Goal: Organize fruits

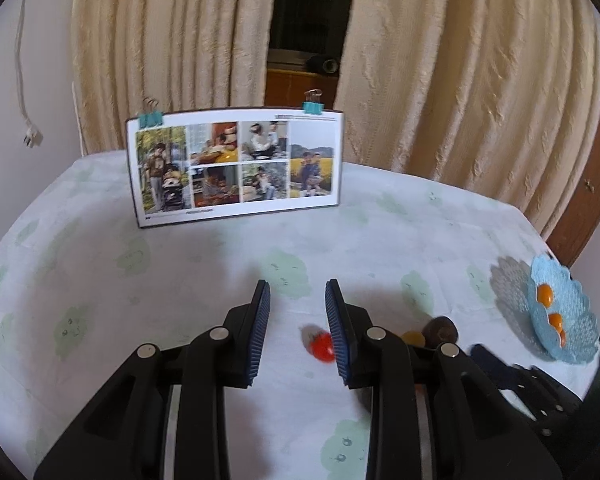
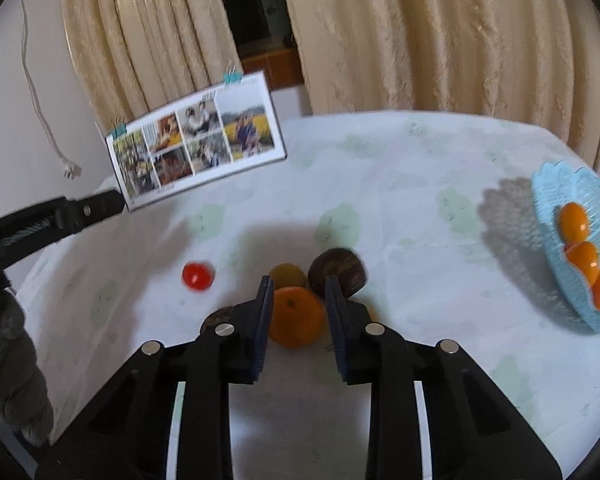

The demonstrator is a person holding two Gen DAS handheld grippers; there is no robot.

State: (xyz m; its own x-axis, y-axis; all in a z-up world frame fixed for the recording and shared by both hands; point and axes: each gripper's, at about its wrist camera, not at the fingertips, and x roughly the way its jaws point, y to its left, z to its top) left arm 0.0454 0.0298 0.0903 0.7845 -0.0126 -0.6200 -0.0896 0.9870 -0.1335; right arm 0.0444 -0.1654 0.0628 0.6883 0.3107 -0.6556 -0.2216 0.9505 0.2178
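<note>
In the right wrist view my right gripper [image 2: 298,286] is open around an orange [image 2: 296,316] on the table; whether the pads touch it I cannot tell. Behind it lie a yellowish fruit [image 2: 287,275] and a dark brown round fruit [image 2: 338,272]; another brown fruit [image 2: 216,317] peeks out left of the left finger. A red tomato [image 2: 197,276] lies to the left. A light blue basket [image 2: 580,240] at the right holds several oranges [image 2: 574,220]. My left gripper [image 1: 298,292] is open and empty, with the tomato [image 1: 321,345] beside its right finger.
A photo board [image 1: 236,166] with binder clips stands at the back of the table. Cream curtains hang behind. The table has a white cloth with pale green prints [image 2: 380,184]. The left gripper's body [image 2: 40,224] shows at the left of the right wrist view.
</note>
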